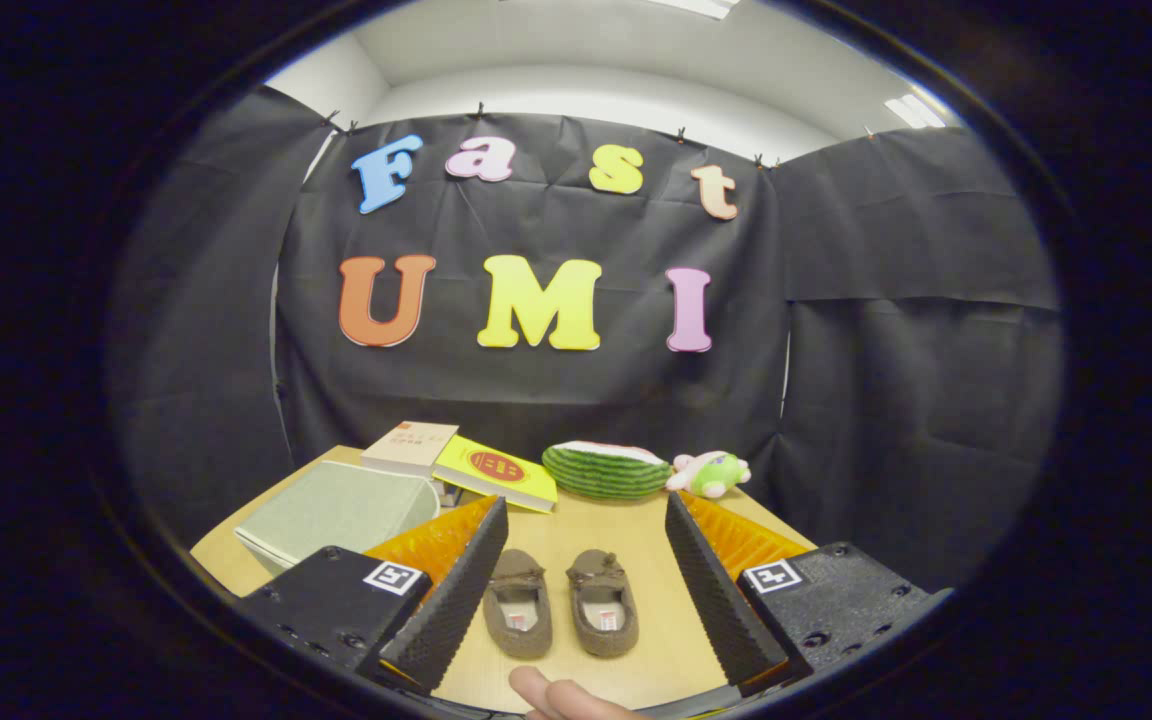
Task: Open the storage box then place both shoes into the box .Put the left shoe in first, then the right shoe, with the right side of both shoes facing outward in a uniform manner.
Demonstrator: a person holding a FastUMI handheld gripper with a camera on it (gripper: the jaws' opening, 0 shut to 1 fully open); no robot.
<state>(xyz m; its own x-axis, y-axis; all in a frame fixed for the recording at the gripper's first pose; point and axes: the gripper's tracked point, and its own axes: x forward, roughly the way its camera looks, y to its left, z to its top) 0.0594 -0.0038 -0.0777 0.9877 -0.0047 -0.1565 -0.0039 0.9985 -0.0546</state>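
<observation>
The wooden table (pixel 626 530) is the biggest thing here. It has a light brown top and runs back to the dark cloth wall.

The storage box (pixel 336 515) is next in size. It is pale green and sits on the table beyond one finger of the gripper. Its lid is on, so it is closed.

The gripper (pixel 586 590) hangs low over the near part of the table. Its two fingers (pixel 451 595) are spread wide apart and hold nothing.

Far back by the wall lies a toy watermelon slice (pixel 606 470), green with stripes. Next to it is a yellow book (pixel 494 473), which leans on the box's back corner. A pale book (pixel 409 447) lies just behind the yellow one.

The two shoes sit side by side on the table, in the gap between the fingers. They are brown and fuzzy, with their toes pointing away toward the wall. One shoe (pixel 518 605) is almost touching one finger. The other shoe (pixel 603 602) is right beside it, with open table between it and the other finger.

A little plush toy (pixel 711 473), green and pink, lies beside the watermelon slice.

A person's fingertip (pixel 561 697) pokes in at the near edge, below the shoes.
</observation>
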